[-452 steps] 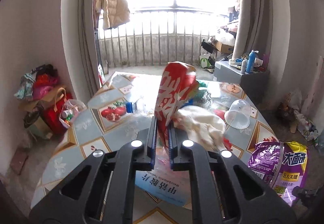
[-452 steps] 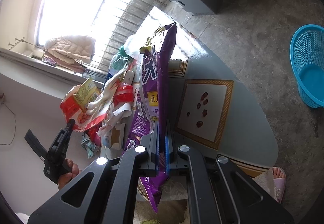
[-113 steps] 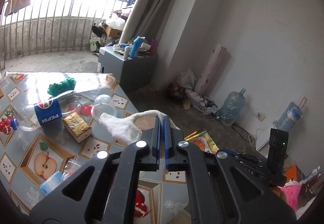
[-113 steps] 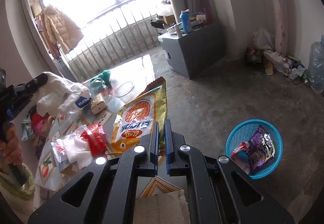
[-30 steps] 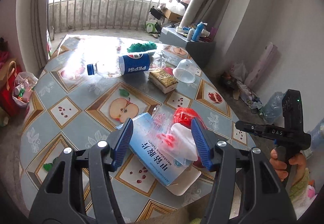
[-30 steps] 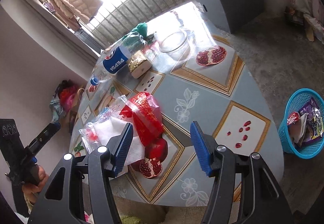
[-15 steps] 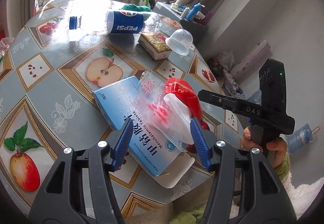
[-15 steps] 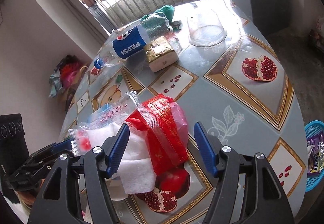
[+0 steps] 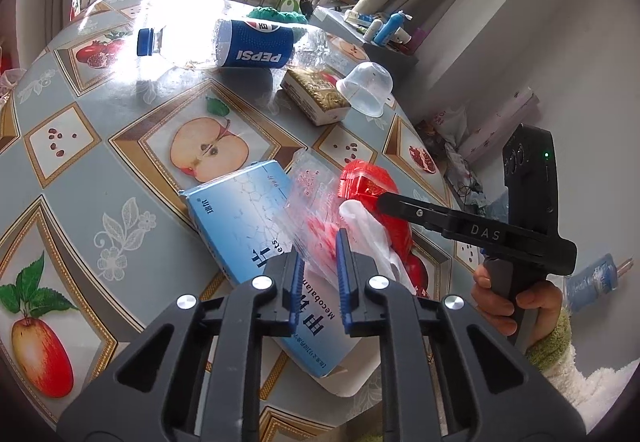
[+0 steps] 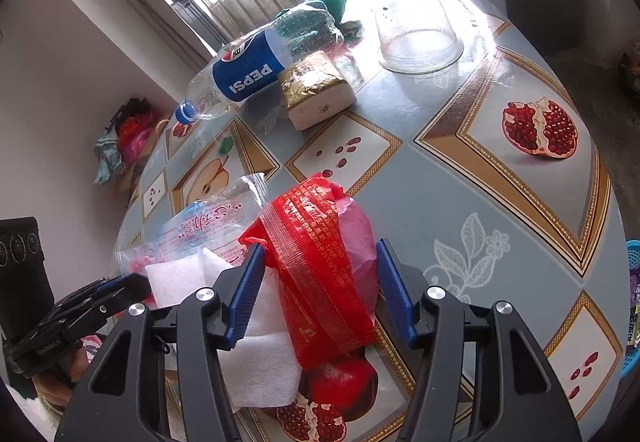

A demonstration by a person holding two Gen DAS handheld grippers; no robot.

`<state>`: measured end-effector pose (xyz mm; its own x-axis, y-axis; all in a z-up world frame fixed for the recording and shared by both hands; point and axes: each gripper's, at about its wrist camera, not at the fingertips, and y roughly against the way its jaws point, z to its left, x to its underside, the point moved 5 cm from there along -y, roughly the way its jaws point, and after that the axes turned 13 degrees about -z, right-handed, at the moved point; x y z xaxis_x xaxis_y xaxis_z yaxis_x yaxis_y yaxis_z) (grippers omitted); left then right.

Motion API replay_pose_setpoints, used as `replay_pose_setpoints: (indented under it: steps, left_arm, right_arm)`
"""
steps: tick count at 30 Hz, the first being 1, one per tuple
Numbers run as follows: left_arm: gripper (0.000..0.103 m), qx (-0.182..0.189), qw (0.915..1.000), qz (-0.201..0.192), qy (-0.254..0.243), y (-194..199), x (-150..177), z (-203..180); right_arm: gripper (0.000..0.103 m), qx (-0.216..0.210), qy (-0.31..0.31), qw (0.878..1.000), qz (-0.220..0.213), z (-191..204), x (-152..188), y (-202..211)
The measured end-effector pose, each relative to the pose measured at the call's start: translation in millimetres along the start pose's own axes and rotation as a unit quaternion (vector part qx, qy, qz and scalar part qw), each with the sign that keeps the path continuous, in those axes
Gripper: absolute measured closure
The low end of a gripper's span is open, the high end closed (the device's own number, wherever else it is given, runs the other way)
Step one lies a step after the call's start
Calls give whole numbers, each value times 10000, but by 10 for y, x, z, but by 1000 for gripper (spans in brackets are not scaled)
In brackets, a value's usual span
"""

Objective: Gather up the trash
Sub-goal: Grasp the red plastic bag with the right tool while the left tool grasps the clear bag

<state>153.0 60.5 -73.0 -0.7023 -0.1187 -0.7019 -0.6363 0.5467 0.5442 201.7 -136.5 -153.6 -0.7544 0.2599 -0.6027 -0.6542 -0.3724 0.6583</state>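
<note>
two grippers, left gripper (image 9: pixel 319 274) narrowing on clear wrapper (image 9: pixel 316 202), right gripper (image 10: pixel 320 290) half-open, closing around red bag (image 10: pixel 320 262), blue basket (image 10: pixel 632 306) only right view

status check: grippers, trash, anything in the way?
Left gripper just closed on clear printed plastic bag. Right gripper closing, open astride red plastic wrapper. White foam sheet underneath.

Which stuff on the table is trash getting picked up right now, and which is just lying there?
Being picked up:
clear wrapper, between the left tongs, which just closed in
red bag, between the right tongs

Just lying there:
Pepsi bottle
gold packet
clear cup
blue box
</note>
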Motion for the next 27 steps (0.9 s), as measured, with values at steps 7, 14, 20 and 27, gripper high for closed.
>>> replay_pose_setpoints:
  steps: [7, 14, 20, 27]
  left_arm:
    - [98, 74, 9995, -292, -42, 71, -96, -47]
    - [101, 160, 9970, -722, -233, 176, -267, -155]
    - [102, 178, 9915, -1186, -508, 304, -455, -290]
    - [102, 266, 9810, -1752, -785, 535, -686, -473]
  right_arm:
    - [69, -35, -123, 9998, -136, -37, -27, 67]
    - [71, -67, -259, 9985, -469, -87, -147, 251]
    - [71, -72, -344, 9962, -796, -116, -266, 484]
    - [72, -49, -517, 9921, -1139, -217, -339, 805]
